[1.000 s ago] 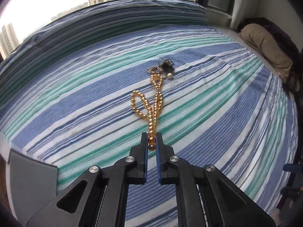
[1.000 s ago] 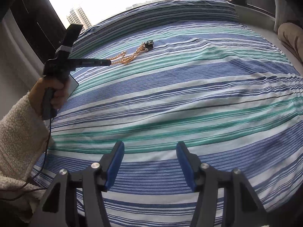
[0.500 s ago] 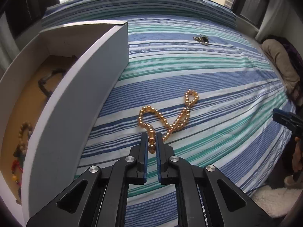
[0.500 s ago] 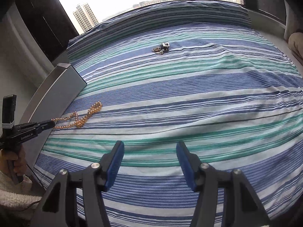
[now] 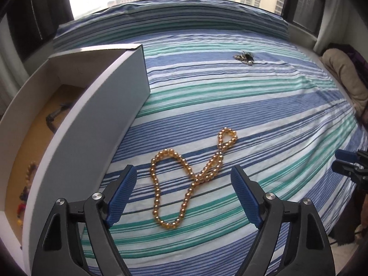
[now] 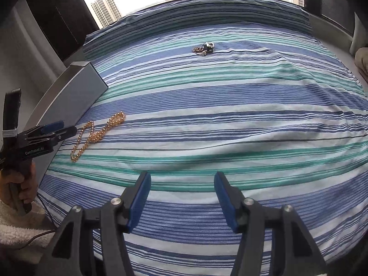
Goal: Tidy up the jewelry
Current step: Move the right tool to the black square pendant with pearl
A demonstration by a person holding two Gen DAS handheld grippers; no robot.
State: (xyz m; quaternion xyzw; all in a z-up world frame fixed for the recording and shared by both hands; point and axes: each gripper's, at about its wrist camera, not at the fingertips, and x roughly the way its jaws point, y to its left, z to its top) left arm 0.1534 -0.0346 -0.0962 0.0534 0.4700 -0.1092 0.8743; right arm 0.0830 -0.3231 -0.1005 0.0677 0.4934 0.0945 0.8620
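Left wrist view: white box (image 5: pixel 96 124) stands left on the striped bedsheet (image 5: pixel 264 105); small jewelry pile (image 5: pixel 245 57) lies far off. Left gripper (image 5: pixel 182 195) jaws are opening, gold bead necklace (image 5: pixel 181 179) lying loose between them.

Right wrist view: right gripper (image 6: pixel 182 197) jaws apart, empty. Left gripper body reads "GenRobot.AI".

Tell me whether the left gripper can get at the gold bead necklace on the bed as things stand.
Probably yes. The left gripper, its jaws opening, hangs right over the gold bead necklace, which lies loose on the striped bedspread with nothing on top; the white box stands clear to its side.
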